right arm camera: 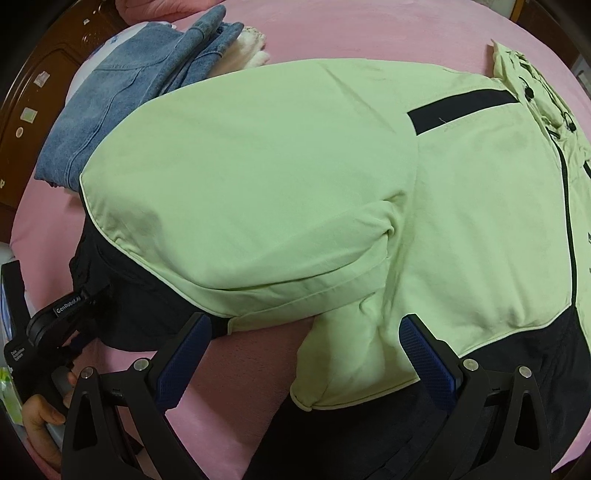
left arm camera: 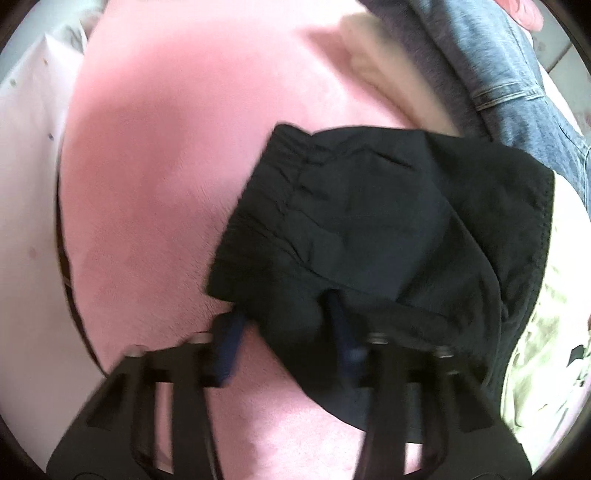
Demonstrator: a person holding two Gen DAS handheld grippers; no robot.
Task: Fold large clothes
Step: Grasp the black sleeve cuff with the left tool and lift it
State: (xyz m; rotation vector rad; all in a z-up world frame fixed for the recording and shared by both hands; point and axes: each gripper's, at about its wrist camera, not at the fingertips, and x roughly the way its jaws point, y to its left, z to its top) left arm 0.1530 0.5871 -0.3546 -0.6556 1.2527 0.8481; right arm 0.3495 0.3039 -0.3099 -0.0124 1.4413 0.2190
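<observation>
A light green jacket (right arm camera: pixel 295 177) with black trim and a black lower part lies spread on the pink bedsheet (right arm camera: pixel 332 33). My right gripper (right arm camera: pixel 303 343) is open, its blue pads on either side of a folded green sleeve end (right arm camera: pixel 343 369), not closed on it. My left gripper (left arm camera: pixel 286 325) has its blue fingers (left arm camera: pixel 232 343) around a bunched edge of the jacket's black fabric (left arm camera: pixel 369 221); the cloth hides the tips. The left gripper also shows in the right wrist view (right arm camera: pixel 70 314) at the jacket's black left corner.
Folded blue jeans (right arm camera: pixel 140 85) and a white garment (right arm camera: pixel 251 55) lie stacked at the far left of the bed, also seen in the left wrist view (left arm camera: pixel 498 74). A brown wooden headboard (right arm camera: pixel 44 74) stands beyond. A person's hand (right arm camera: pixel 40 417) holds the left gripper's handle.
</observation>
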